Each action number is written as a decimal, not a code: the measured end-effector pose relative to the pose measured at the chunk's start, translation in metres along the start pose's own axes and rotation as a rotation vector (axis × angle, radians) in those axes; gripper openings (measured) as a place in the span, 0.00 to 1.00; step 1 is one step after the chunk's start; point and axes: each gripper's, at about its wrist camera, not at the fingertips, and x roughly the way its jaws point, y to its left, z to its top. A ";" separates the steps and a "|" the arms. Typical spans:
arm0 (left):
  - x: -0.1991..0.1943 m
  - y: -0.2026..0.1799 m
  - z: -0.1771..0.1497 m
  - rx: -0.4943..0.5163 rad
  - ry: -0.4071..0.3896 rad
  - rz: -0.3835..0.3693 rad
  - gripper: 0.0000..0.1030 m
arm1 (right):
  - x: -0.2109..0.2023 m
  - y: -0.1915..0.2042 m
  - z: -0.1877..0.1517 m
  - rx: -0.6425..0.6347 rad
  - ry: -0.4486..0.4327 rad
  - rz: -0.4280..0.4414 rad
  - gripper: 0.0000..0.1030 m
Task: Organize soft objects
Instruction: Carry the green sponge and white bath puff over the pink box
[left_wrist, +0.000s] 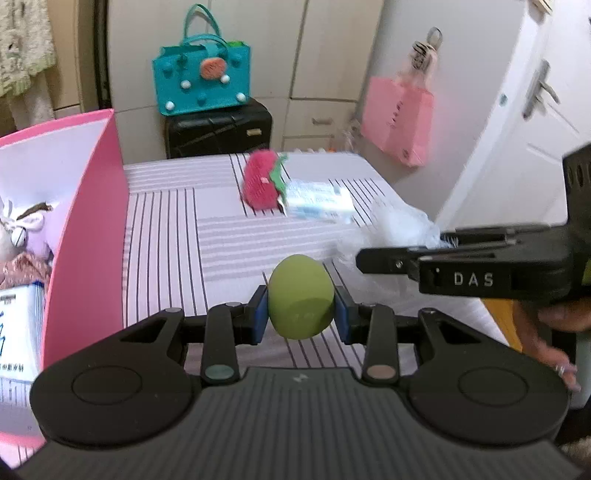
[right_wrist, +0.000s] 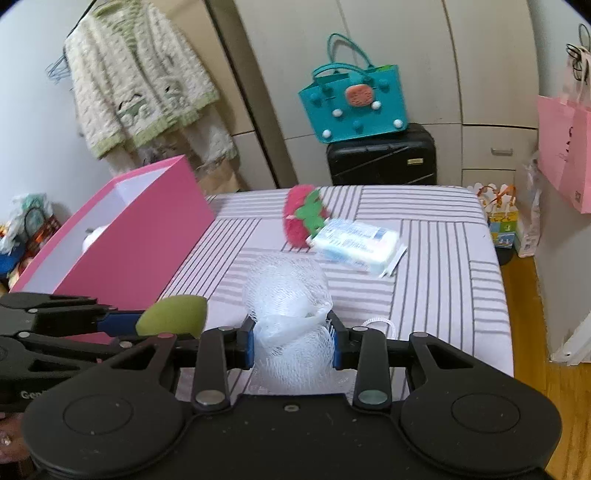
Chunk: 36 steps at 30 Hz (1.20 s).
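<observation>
My left gripper (left_wrist: 301, 314) is shut on a green egg-shaped sponge (left_wrist: 301, 295), held above the striped bed (left_wrist: 221, 229). My right gripper (right_wrist: 293, 339) is shut on a white mesh bath puff (right_wrist: 286, 288); it also shows at the right of the left wrist view as the right gripper (left_wrist: 369, 258), with the mesh puff (left_wrist: 399, 225) behind it. The left gripper (right_wrist: 147, 321) and its green sponge (right_wrist: 171, 314) show at the lower left of the right wrist view. A red strawberry plush (left_wrist: 260, 182) and a tissue pack (left_wrist: 319, 201) lie farther back on the bed.
An open pink box (left_wrist: 88, 236) stands at the bed's left side with a plush toy (left_wrist: 22, 236) and a white pack inside. A teal bag (right_wrist: 354, 99) sits on a black suitcase (right_wrist: 382, 158) beyond the bed. A pink paper bag (left_wrist: 397, 122) hangs by the door.
</observation>
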 end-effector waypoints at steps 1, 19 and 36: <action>-0.003 -0.001 -0.003 0.010 0.010 -0.003 0.34 | -0.003 0.002 -0.002 -0.006 0.005 0.006 0.40; -0.073 0.005 -0.017 0.087 0.118 -0.058 0.34 | -0.042 0.045 -0.007 -0.063 0.168 0.207 0.40; -0.160 0.046 -0.004 0.077 0.112 -0.048 0.34 | -0.054 0.112 0.024 -0.210 0.247 0.384 0.41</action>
